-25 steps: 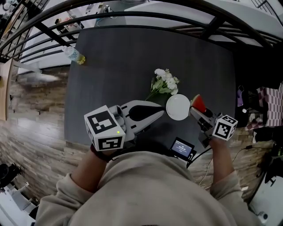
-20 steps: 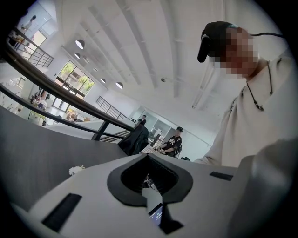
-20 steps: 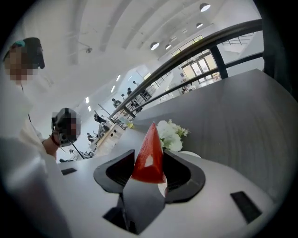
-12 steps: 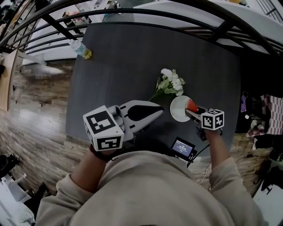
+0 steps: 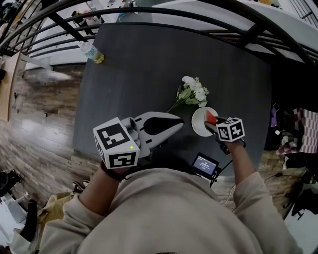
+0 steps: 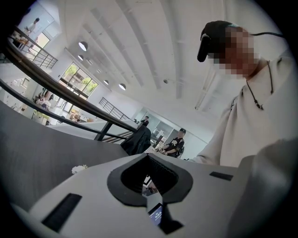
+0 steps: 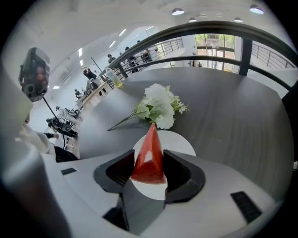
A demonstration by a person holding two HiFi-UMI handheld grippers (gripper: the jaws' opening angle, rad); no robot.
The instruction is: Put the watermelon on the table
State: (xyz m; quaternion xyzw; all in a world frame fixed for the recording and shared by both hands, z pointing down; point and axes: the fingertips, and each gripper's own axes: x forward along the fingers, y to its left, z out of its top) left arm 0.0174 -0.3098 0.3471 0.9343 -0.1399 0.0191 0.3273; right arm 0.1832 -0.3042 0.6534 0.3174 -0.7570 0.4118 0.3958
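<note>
We see a bunch of white flowers (image 5: 191, 94) lying just beyond a round white plate (image 5: 198, 125), stems pointing left and nearward. A clear bottle (image 5: 91, 52) with yellowish liquid sits at the far left. A small lit screen (image 5: 205, 163) shows near, below the plate. Dark curved railings (image 5: 164, 11) cross the far side, and wood flooring (image 5: 44, 124) lies at left.

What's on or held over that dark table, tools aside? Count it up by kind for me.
Watermelon slice: 1, gripped in the right gripper
White plate: 1
Bunch of white flowers: 1
Plastic bottle: 1
Total: 4
</note>
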